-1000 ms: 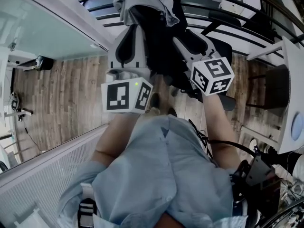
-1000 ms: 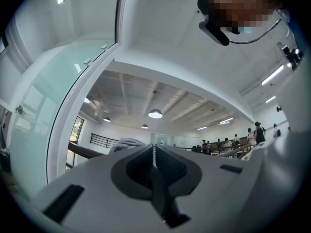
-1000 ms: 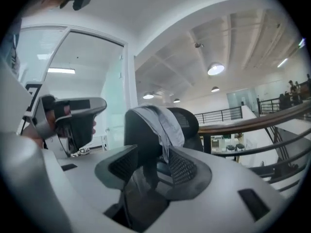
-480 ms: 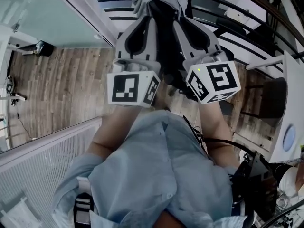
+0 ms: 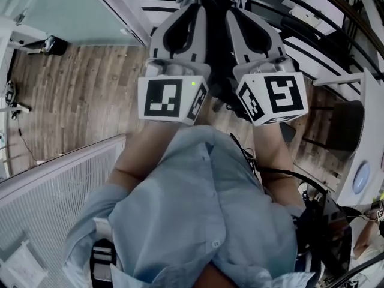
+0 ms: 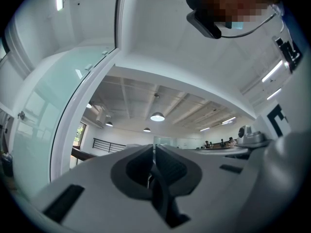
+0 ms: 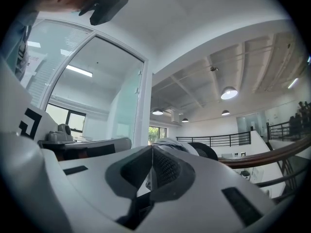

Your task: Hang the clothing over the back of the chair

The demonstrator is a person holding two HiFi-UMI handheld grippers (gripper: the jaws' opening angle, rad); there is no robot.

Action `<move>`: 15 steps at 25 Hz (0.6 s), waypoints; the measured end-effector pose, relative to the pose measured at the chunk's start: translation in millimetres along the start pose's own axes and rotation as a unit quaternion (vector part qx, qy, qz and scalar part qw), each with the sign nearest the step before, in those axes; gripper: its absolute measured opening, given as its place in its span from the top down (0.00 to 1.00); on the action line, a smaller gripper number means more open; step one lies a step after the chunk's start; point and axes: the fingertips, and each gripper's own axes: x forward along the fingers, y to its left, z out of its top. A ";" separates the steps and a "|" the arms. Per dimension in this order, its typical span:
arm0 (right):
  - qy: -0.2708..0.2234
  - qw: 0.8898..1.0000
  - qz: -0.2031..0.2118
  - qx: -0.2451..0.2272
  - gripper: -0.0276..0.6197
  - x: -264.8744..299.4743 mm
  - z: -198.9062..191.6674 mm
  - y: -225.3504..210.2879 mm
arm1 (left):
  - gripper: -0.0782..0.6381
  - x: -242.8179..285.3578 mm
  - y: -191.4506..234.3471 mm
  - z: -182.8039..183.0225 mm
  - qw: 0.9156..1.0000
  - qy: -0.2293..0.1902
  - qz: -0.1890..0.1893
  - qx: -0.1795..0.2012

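Both hand-held grippers raised side by side in front of me, marker cubes toward my chest, jaws pointing away. Left hand-held gripper (image 6: pixel 154 148): jaws pressed together, nothing seen between them, with a glass partition (image 6: pixel 53 115) to their left. Right hand-held gripper (image 7: pixel 151 150): jaws also pressed together, nothing seen between them. Grey clothing (image 7: pixel 171 143) sits draped over the top of the black chair (image 7: pixel 208 152), just beyond the right jaw tips and slightly to their right; I cannot tell whether the tips touch it. In the head view the garment lies at the top edge, ahead of both pairs of tips, with the dark chair back running between the two hand-held grippers
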 end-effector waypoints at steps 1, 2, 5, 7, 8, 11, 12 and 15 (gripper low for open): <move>-0.001 1.000 0.000 -0.001 0.94 1.5 -0.3 -0.4 | 0.86 1.2 0.9 -0.1 1.000 0.000 0.001 0.001; -0.001 1.000 -0.001 -0.002 0.94 2.5 -0.1 0.3 | 0.86 1.5 2.0 0.6 1.000 -0.001 0.001 0.002; -0.002 1.000 0.003 -0.006 0.94 5.0 2.7 6.7 | 0.86 0.3 6.7 4.1 1.000 -0.002 0.003 0.002; -0.002 1.000 0.004 -0.009 0.94 6.0 3.0 8.4 | 0.86 0.8 8.5 4.5 1.000 -0.002 0.005 0.002; -0.002 1.000 0.004 -0.011 0.94 6.3 2.7 8.3 | 0.86 1.6 8.8 4.0 1.000 -0.001 0.005 0.002; -0.003 1.000 0.004 -0.014 0.94 7.4 2.3 7.8 | 0.86 4.1 9.8 1.9 1.000 0.001 0.005 0.001; -0.003 1.000 0.004 -0.014 0.94 7.7 2.3 7.7 | 0.86 4.9 10.0 1.4 1.000 0.001 0.005 0.001; -0.004 1.000 0.003 -0.014 0.94 8.3 2.3 7.5 | 0.86 6.9 10.4 0.2 1.000 0.001 0.003 0.000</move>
